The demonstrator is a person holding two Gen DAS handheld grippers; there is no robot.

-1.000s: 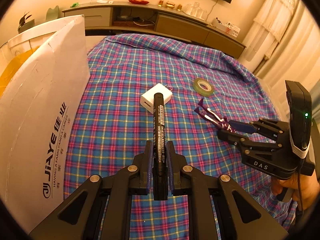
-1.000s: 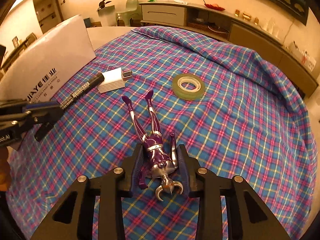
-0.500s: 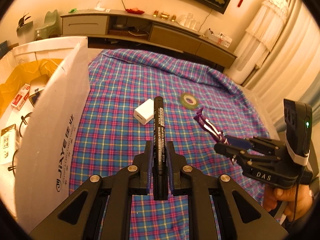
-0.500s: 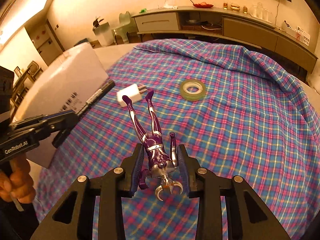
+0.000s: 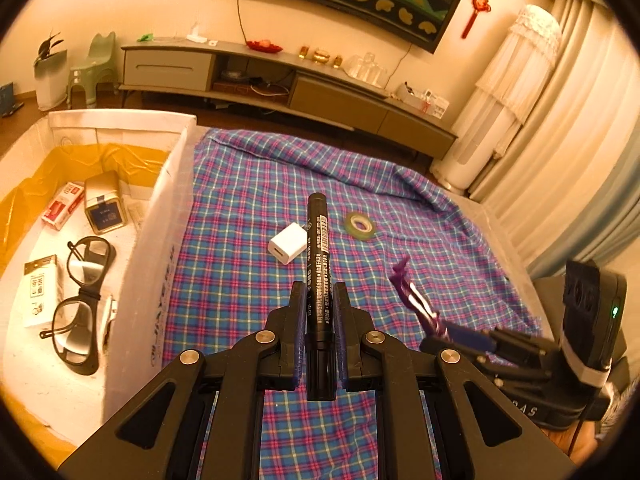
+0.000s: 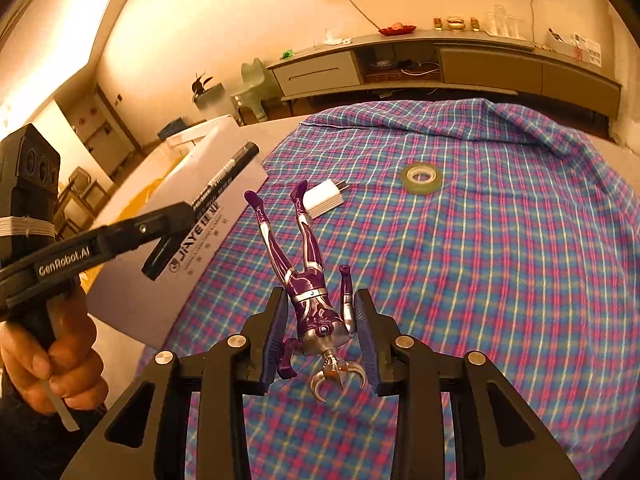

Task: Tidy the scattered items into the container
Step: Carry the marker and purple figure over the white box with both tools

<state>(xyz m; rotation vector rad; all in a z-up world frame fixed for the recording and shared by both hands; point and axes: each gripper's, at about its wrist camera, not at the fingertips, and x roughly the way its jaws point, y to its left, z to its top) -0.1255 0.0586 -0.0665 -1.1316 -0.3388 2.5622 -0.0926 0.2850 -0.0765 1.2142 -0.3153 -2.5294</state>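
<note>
My left gripper (image 5: pixel 318 300) is shut on a black marker (image 5: pixel 318 248) and holds it in the air above the plaid cloth, right of the white box (image 5: pixel 160 216). My right gripper (image 6: pixel 320 312) is shut on a purple and silver action figure (image 6: pixel 308 280), legs pointing forward, lifted off the cloth. The figure's legs (image 5: pixel 412 296) show in the left wrist view, the marker (image 6: pixel 216 184) in the right wrist view. A white charger plug (image 5: pixel 288 243) and a roll of tape (image 5: pixel 361 225) lie on the cloth ahead.
The open box holds black glasses (image 5: pixel 80 300), a small tin (image 5: pixel 105 208) and small cartons (image 5: pixel 64 204) on yellow lining. A plaid cloth (image 6: pixel 500 260) covers the table. A long TV cabinet (image 5: pixel 280 84) stands along the far wall, with curtains at the right.
Both grippers have risen with their loads. The figure has left the cloth. The left view now looks down into the open box.
</note>
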